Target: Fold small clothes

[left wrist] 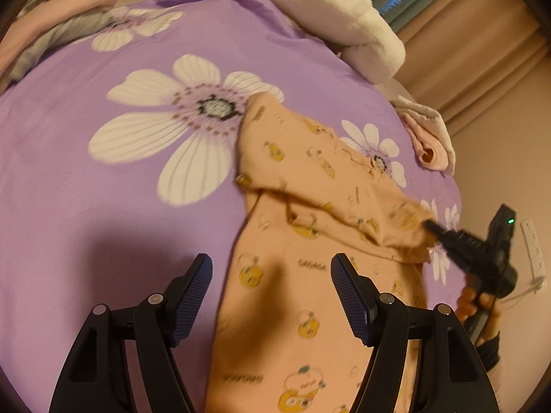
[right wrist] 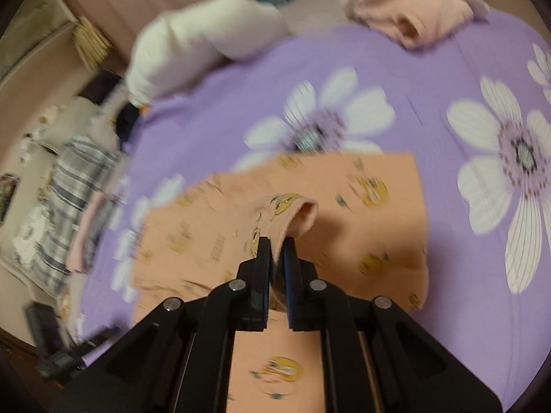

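A small peach garment (left wrist: 310, 292) with yellow cartoon prints lies on the purple flowered bedsheet (left wrist: 86, 206). My left gripper (left wrist: 272, 272) hovers open over its lower part, with nothing between the pads. My right gripper (left wrist: 430, 225), held by a hand at the right edge, is shut on the cuff of the garment's sleeve. In the right wrist view the right gripper (right wrist: 278, 251) pinches that sleeve cuff (right wrist: 299, 216), lifted off the garment (right wrist: 361, 206) beneath it.
A white fluffy blanket (left wrist: 327, 10) lies at the far side of the bed. A folded pink cloth (left wrist: 430, 141) sits near the bed's right edge. Plaid bedding (right wrist: 72, 189) and curtains (left wrist: 465, 51) border the bed.
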Action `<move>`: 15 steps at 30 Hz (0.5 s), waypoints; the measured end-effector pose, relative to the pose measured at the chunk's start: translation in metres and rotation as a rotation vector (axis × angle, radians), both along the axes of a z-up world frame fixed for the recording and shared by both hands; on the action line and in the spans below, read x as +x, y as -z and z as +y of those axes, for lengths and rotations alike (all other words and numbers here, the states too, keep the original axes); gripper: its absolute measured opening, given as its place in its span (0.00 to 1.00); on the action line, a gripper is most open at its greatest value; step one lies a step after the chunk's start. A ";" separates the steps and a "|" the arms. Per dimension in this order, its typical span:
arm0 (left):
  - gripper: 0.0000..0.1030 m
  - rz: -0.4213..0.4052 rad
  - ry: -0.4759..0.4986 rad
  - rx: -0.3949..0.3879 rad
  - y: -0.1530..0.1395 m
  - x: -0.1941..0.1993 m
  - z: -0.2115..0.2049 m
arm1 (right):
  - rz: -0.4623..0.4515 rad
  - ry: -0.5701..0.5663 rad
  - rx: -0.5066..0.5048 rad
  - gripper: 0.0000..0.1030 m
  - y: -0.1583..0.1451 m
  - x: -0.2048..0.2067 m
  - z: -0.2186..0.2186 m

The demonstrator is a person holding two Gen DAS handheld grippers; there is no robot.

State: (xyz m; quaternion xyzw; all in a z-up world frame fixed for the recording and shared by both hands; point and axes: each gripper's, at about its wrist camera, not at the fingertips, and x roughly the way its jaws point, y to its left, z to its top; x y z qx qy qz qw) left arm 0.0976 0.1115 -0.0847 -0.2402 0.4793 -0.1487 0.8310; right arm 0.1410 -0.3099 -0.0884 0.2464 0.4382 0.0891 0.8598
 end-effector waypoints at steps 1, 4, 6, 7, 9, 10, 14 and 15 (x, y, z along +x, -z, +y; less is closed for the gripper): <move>0.68 -0.008 0.008 0.007 -0.003 0.005 -0.003 | 0.030 0.015 -0.026 0.16 0.007 0.001 -0.001; 0.68 -0.038 0.029 0.024 -0.013 0.023 -0.013 | 0.059 0.102 -0.162 0.22 0.012 -0.001 -0.012; 0.68 -0.052 0.034 0.031 -0.017 0.035 -0.019 | 0.030 0.132 -0.203 0.22 0.005 -0.006 -0.019; 0.68 -0.056 0.036 0.033 -0.017 0.041 -0.022 | 0.015 0.129 -0.198 0.22 0.004 -0.007 -0.021; 0.68 -0.064 0.027 0.041 -0.015 0.051 -0.028 | -0.018 0.094 -0.171 0.22 0.000 -0.010 -0.021; 0.68 -0.068 0.025 0.044 -0.013 0.056 -0.031 | -0.034 0.060 -0.151 0.22 0.000 -0.011 -0.018; 0.54 -0.069 0.040 0.063 -0.002 0.068 -0.042 | -0.036 -0.041 -0.134 0.20 0.008 -0.011 -0.001; 0.52 -0.061 0.044 0.069 0.001 0.070 -0.042 | -0.030 -0.049 -0.139 0.19 0.012 -0.011 0.002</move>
